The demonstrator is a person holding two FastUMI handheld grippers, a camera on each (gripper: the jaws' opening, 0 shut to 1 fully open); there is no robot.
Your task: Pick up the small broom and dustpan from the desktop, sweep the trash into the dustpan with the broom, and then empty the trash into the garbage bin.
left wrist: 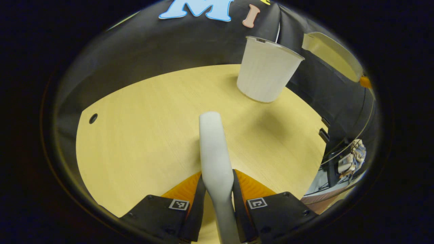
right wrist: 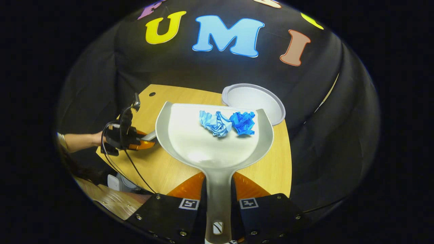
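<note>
- The right gripper [right wrist: 218, 196] has its fingers [right wrist: 203, 193] pressed on both sides of the narrow handle of the pale grey plastic dustpan [right wrist: 203, 142], low on the neck, so the wide tray sticks forward and can be tipped from the wrist.
- The dustpan looks raised above the light wooden surface [right wrist: 271, 169], roughly level or sloping slightly forward; I judge it is held that way to keep the load in while it travels.
- Two crumpled blue paper balls [right wrist: 228, 122] lie touching each other near the tray's front lip, so a modest forward tilt should slide them out.
- Just beyond that lip stands the round white plastic garbage bin [right wrist: 268, 101], its open mouth facing up: the sweeping looks done and the emptying is the step in hand.
- The left gripper [left wrist: 218, 193] has its fingers [left wrist: 198, 200] clamped around the pale grey handle of the small broom [left wrist: 213, 152], which points forward over the surface toward the bin; its bristles are out of sight.
- Seen from the right gripper view, it is parked beside the dustpan's left edge, likely to stay clear of the pour.
</note>
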